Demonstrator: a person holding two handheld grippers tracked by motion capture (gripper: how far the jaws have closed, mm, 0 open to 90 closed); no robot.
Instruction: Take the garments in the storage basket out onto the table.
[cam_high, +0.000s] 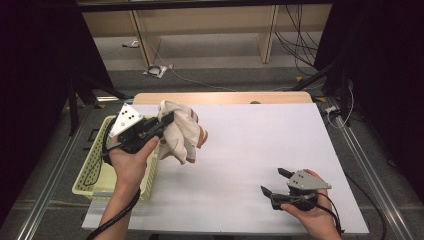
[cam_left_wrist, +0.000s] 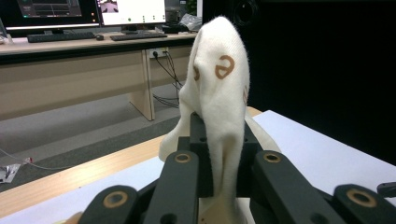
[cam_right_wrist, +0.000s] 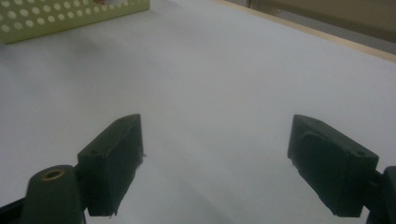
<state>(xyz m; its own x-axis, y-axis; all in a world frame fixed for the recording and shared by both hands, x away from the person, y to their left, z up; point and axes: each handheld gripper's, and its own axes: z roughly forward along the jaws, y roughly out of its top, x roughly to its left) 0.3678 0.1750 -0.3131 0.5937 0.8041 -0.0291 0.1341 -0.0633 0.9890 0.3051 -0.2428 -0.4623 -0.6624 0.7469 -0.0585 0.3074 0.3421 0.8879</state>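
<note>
A cream-white cloth garment with small brown marks hangs in the air over the left part of the white table. My left gripper is shut on it, held up above the table beside the basket. In the left gripper view the cloth rises between the two black jaws and drapes down over them. My right gripper rests low over the table near the front right, jaws wide apart. In the right gripper view its fingertips stand over bare white surface with nothing between them.
A pale yellow-green perforated basket stands at the table's left edge, under my left forearm; its wall appears far off in the right gripper view. Beyond the table are a wooden desk, cables on the floor and dark curtains.
</note>
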